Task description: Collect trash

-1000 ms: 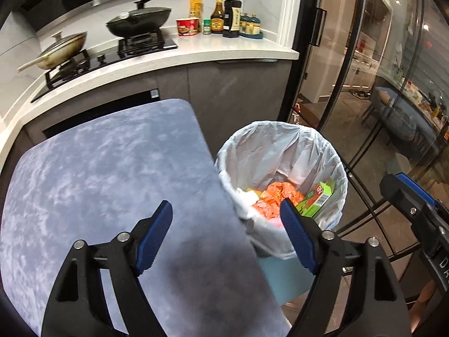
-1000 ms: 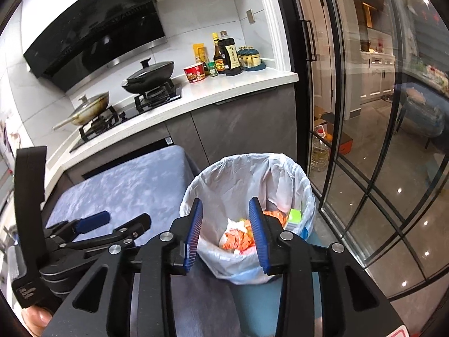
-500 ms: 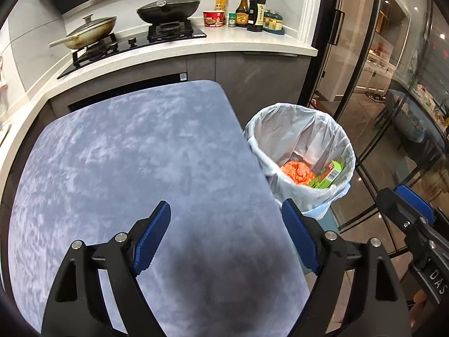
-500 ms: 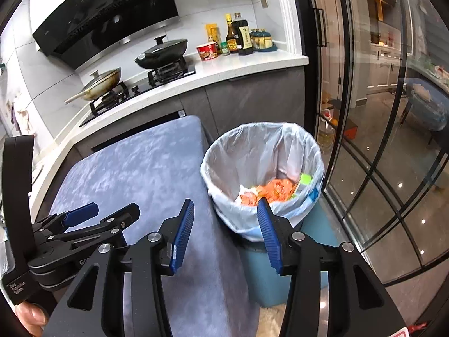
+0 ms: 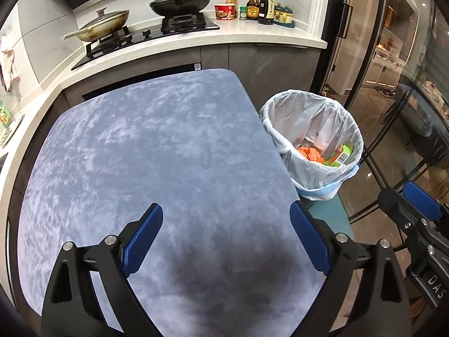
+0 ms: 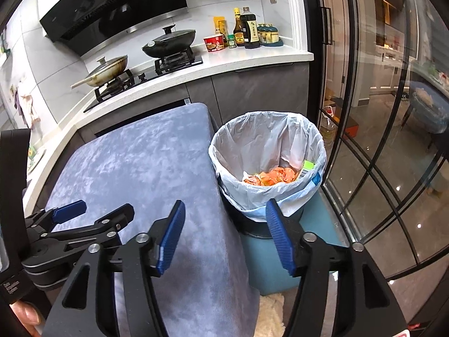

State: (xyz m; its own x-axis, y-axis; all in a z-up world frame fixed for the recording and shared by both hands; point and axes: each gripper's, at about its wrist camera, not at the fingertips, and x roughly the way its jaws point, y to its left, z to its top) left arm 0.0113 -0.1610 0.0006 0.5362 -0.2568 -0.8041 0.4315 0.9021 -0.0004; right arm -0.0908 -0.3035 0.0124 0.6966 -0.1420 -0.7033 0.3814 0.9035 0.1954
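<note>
A trash bin point(image 5: 314, 118) point(image 6: 247, 134) lined with a white bag stands just off the right edge of the blue-grey table point(image 5: 146, 151) point(image 6: 146, 168). Inside lie orange wrappers point(image 5: 310, 153) point(image 6: 277, 175) and a green carton point(image 5: 341, 154) point(image 6: 308, 166). My left gripper point(image 5: 226, 234) hovers over the table's near part, its jaws opening wide with nothing between them. My right gripper point(image 6: 226, 234) hangs over the table's right edge in front of the bin, its jaws opening and empty. The left gripper point(image 6: 92, 210) also shows at the left of the right wrist view, and the right gripper point(image 5: 412, 205) at the right edge of the left wrist view.
Behind the table runs a white counter point(image 5: 252, 32) with a stove, a wok point(image 5: 103, 24), a black lidded pan point(image 5: 179, 1), sauce bottles point(image 5: 266, 2) and a red noodle cup point(image 5: 224, 11). Glass doors point(image 6: 378, 140) stand to the right. The bin rests on a teal stool point(image 6: 269, 261).
Both grippers have drawn back from the bin toward the table's near side, so more tabletop shows. The right jaws have spread much wider; the left jaws spread a little more.
</note>
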